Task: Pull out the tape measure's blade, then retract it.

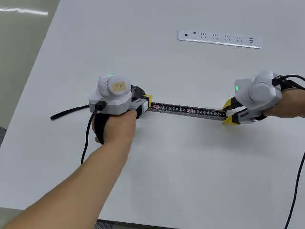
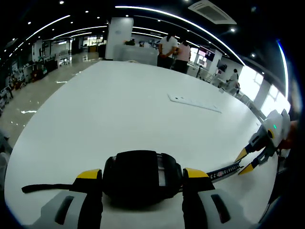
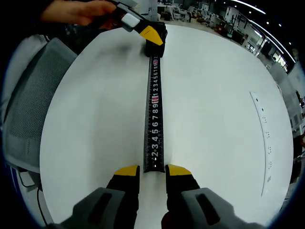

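Observation:
The black tape measure case [image 2: 142,175] sits between the yellow-tipped fingers of my left gripper [image 2: 143,174], which is shut on it; in the head view the case [image 1: 138,92] peeks out at that gripper [image 1: 143,101]. Its black blade [image 1: 188,110] with white numbers stretches right across the white table to my right gripper [image 1: 229,113]. Seen from the right gripper view, the blade [image 3: 154,114] runs straight away from me to the case [image 3: 156,42], and my right gripper [image 3: 152,171] is shut on the blade's end.
A white power strip [image 1: 219,39] lies at the far side of the table [image 1: 181,167]. A black strap [image 1: 69,112] trails left from the left gripper. Cables hang from both grippers. People stand far behind the table [image 2: 172,50].

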